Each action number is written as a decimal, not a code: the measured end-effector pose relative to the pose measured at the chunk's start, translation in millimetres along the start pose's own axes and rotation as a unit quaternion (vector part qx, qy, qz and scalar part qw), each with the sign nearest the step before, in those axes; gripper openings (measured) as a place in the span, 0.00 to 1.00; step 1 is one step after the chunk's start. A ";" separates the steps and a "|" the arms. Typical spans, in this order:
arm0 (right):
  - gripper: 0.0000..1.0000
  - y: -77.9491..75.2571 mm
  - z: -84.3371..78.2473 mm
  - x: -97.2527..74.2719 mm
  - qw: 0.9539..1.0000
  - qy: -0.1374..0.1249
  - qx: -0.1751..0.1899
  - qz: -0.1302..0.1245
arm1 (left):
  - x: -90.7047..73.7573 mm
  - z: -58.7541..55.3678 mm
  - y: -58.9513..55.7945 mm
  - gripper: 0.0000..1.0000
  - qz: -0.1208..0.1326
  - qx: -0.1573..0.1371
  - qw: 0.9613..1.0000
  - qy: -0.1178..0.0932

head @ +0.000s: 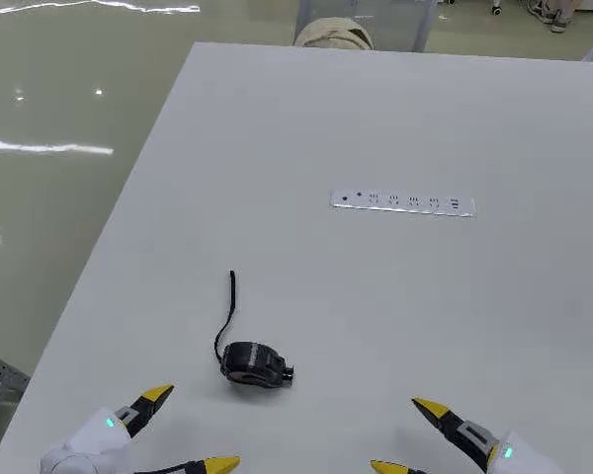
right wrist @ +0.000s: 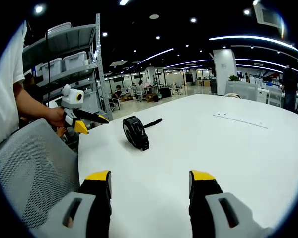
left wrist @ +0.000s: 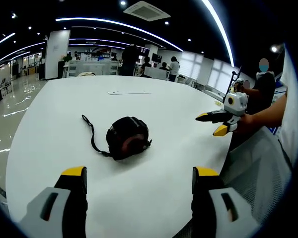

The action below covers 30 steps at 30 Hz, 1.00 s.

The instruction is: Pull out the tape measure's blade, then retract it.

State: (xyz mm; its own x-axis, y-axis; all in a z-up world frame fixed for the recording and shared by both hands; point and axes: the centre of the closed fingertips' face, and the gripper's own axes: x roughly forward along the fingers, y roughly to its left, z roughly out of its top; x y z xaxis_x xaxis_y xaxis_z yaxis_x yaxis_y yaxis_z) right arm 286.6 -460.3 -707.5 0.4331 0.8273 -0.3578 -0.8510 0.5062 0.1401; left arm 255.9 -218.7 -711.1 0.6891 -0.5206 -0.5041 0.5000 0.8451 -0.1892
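Lying on the white tabletop (head: 376, 118) close to its near edge, the black tape measure (head: 253, 363) is seen just beyond the tips of the two tools and between them, touched by neither. Its round case rests on the surface with a small tab at its right end, and a black strap (head: 227, 311) is trailed from its left side toward the far edge, lying loose on the surface. The left hand-held gripper (head: 192, 427) is held at the near left, released, its yellow-tipped jaws spread wide with nothing between them; in the left gripper view the tape measure is framed ahead of the gap, well apart from the tips. The right hand-held gripper (head: 405, 435) is held at the near right, likewise released and grasping nothing, and in the right gripper view the tape measure is placed ahead and to the left of its jaws. A white power strip (head: 402, 202) is laid flat farther back and to the right, well apart from the tape measure. A glossy floor (head: 49, 118) is seen to the left of the tabletop
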 end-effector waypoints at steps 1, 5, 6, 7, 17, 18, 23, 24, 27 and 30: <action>0.64 -0.2 -1.1 -1.5 1.000 0.000 0.000 -0.001 | -0.6 0.0 -0.2 0.86 0.000 -0.001 1.000 -0.001; 0.64 2.1 -0.7 -9.3 1.000 0.001 -0.006 -0.005 | -5.1 -2.2 -1.9 0.86 0.003 -0.001 1.000 0.001; 0.64 2.0 -0.5 -11.0 1.000 0.001 -0.005 -0.006 | -6.0 -3.2 -2.6 0.86 0.003 -0.003 1.000 0.000; 0.64 0.9 -1.7 -12.4 1.000 0.000 -0.003 -0.007 | -6.9 -4.0 -3.5 0.86 0.003 -0.004 1.000 0.000; 0.65 -0.8 -3.2 -27.3 1.000 -0.002 -0.002 -0.023 | -14.7 -15.6 -7.1 0.85 0.010 -0.017 1.000 0.005; 0.65 -0.2 -3.2 -28.7 1.000 -0.002 -0.004 -0.024 | -15.7 -15.8 -7.4 0.85 0.011 -0.018 1.000 0.004; 0.66 -0.6 -4.9 -32.0 1.000 -0.001 -0.002 -0.029 | -19.8 -16.3 -7.5 0.85 0.014 -0.024 1.000 0.002; 0.66 -0.5 -5.5 -32.3 1.000 0.000 -0.002 -0.029 | -20.2 -16.9 -7.0 0.85 0.015 -0.024 1.000 0.002; 0.66 1.6 -5.3 -34.6 1.000 0.000 -0.004 -0.029 | -22.7 -16.0 -6.6 0.85 0.015 -0.027 1.000 0.000; 0.67 3.0 -3.3 -36.8 1.000 -0.001 -0.004 -0.031 | -24.2 -15.9 -6.6 0.86 0.014 -0.026 1.000 -0.002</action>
State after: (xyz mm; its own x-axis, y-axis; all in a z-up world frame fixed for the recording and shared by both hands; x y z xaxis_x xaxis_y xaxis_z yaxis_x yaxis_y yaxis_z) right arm 267.1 -490.0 -696.9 0.4848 0.7952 -0.3643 -0.8255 0.5536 0.1098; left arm 227.6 -209.7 -711.1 0.7049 -0.4962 -0.5069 0.4520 0.8649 -0.2182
